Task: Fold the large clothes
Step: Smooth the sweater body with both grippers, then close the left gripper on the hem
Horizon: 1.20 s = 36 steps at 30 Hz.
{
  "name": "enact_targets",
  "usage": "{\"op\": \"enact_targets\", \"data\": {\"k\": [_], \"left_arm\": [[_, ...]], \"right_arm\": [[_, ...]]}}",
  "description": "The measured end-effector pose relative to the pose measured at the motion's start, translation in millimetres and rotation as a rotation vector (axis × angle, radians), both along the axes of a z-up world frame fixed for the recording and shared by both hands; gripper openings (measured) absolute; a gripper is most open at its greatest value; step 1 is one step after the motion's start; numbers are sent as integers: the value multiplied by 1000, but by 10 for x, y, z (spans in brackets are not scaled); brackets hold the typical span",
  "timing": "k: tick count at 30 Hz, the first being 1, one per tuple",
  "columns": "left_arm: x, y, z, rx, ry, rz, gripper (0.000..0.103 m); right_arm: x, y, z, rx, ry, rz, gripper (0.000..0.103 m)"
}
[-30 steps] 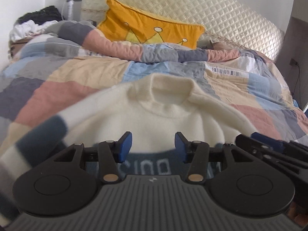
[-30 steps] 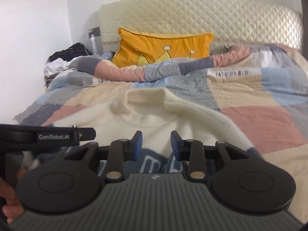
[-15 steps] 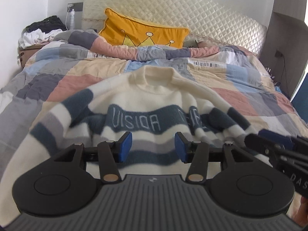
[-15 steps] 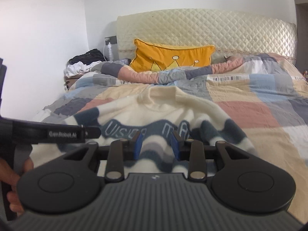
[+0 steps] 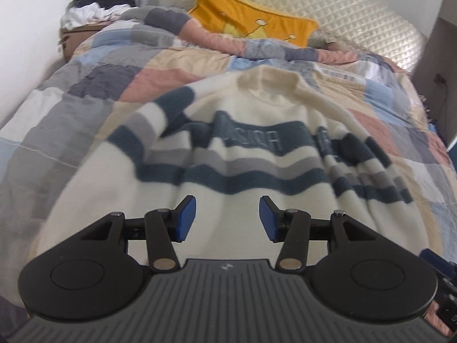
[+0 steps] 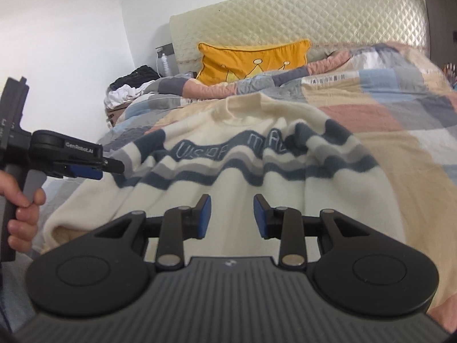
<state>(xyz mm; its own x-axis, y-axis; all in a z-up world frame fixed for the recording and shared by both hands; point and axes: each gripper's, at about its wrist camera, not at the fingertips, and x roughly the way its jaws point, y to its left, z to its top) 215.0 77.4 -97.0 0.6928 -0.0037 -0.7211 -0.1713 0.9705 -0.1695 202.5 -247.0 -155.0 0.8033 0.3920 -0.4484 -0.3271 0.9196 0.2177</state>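
A cream sweater (image 5: 228,197) (image 6: 257,200) with dark teal and grey stripes and lettering lies spread on the patchwork quilt (image 5: 85,120), collar toward the headboard. Its sleeves lie out to both sides. My left gripper (image 5: 227,217) hovers over the plain cream lower part, open, with nothing between its blue pads. In the right wrist view the left gripper (image 6: 94,170) shows from the side above the left sleeve, held by a hand (image 6: 22,214). My right gripper (image 6: 232,214) also stands open over the cream lower body, holding nothing.
An orange crown pillow (image 6: 254,60) leans on the quilted headboard (image 6: 314,20). A heap of dark and white clothes (image 6: 128,85) sits on a box by the left wall, with a bottle (image 6: 164,63) behind it. Quilt lies bare to the right of the sweater.
Both grippers have drawn back from the collar toward the foot of the bed, so the striped chest and cream lower body now show. The jaws kept the same width.
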Motion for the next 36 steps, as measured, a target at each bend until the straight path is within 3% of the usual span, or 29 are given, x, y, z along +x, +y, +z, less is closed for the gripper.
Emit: {"op": "enact_targets", "data": {"k": [6, 12, 15, 17, 19, 23, 29, 32, 36], "left_arm": [[27, 661, -13, -115, 80, 137, 55], [-90, 1138, -50, -128, 142, 228, 56], [-120, 1255, -121, -128, 178, 251, 63], [-140, 1316, -167, -131, 205, 268, 66], [-160, 1388, -227, -180, 220, 270, 66], [-123, 1485, -333, -254, 268, 268, 66], [-81, 1478, -429, -193, 324, 233, 66], [-102, 1530, -437, -177, 302, 233, 66], [-257, 1673, -239, -119, 139, 243, 68]], "right_arm": [[41, -52, 4, 30, -1, 4, 36], [80, -72, -33, 40, 33, 5, 36], [118, -88, -54, 51, 56, 7, 36], [141, -105, -83, 53, 78, -3, 49], [154, -152, -113, 68, 90, -32, 83], [216, -200, -187, 66, 116, -72, 84], [405, -134, -372, 52, 199, -59, 83], [463, -140, -410, 52, 218, -71, 83], [470, -158, -423, 55, 222, -85, 83]]}}
